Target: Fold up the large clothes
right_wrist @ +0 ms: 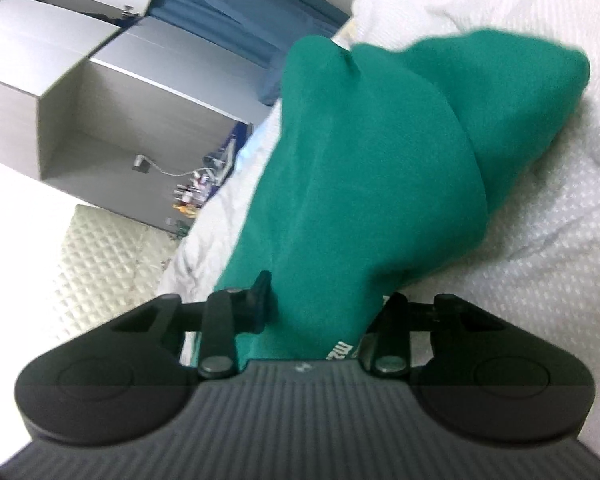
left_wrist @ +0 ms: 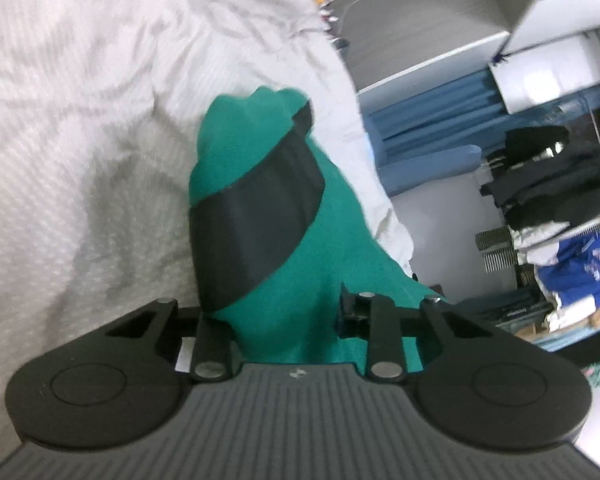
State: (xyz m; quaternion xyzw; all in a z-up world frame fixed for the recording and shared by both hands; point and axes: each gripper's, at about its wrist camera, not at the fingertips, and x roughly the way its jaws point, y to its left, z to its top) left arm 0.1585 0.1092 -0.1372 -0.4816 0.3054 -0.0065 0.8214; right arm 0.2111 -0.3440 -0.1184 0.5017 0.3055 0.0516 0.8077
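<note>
Both tools clamped on the green garment [left_wrist: 332,240]: left tool [left_wrist: 284,320], right tool [right_wrist: 324,312]. Cloth bunched, part resting on the white bedspread [left_wrist: 80,200]. Lift evenly, keep edges taut, then lay flat.

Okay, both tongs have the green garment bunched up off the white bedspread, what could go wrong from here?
1. The green garment is bunched thickly in the right tongs, so layers may slip out unevenly.
2. In the left tongs it wraps over one finger and could snag on release.
3. Its trailing end could drag and wrinkle the white bedspread.
</note>
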